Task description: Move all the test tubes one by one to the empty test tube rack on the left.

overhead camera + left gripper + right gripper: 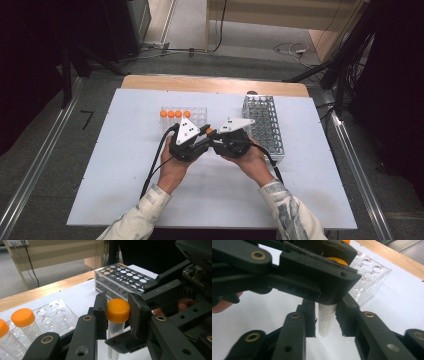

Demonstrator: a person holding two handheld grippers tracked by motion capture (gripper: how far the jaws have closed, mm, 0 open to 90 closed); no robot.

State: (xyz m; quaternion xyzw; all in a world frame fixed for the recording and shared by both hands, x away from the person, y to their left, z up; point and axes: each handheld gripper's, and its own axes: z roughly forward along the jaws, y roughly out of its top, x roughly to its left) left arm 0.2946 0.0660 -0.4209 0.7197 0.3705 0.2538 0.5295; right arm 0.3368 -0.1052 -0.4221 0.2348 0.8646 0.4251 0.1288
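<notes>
**Orange-capped tube held between two tools at mid-worktop**

Orange plastic topped the tube [117,315] that your left tool [117,315] had clamped by the cap, its two black pads pressed against either side. Your right tool [325,322] met it from the opposite side, its jaws standing on both flanks of the graduated clear body; whether they had closed fully on it cannot be told from these angles. The tube stood upright above the white worktop [125,165], between your two hands and just in front of the clear rack [192,116], where four more orange-capped tubes [175,114] sat in a row. The grey perforated rack [265,125] lay to your right, close beside the right tool.
</notes>
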